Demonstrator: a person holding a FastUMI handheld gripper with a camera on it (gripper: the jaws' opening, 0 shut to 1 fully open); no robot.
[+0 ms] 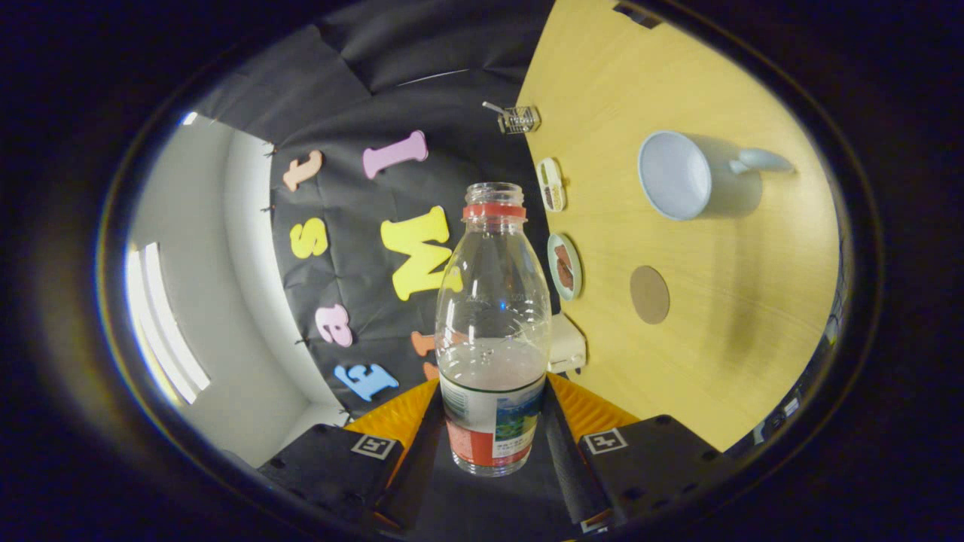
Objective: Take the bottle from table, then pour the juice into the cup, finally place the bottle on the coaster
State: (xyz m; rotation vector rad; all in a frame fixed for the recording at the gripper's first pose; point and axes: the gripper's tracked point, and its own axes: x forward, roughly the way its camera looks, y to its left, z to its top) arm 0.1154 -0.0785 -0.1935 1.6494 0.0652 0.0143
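Observation:
My gripper (493, 421) is shut on a clear plastic bottle (493, 301), both fingers pressing its labelled lower part. The bottle has a red neck ring, no cap, and pale liquid in its lower half. The view is rolled sideways, so the wooden table (715, 361) stands to the right of the bottle. On it a light blue cup (697, 177) with a handle shows its open mouth, well beyond the fingers. A round brown coaster (649, 294) lies on the table between the cup and the gripper, off to the right of the bottle.
Along the table's far edge by the booth wall stand a small wire holder (520, 119), two small dishes with brown contents (552, 184) (565, 266) and a white box (566, 345). A white room wall and window (162, 324) show past the cloth.

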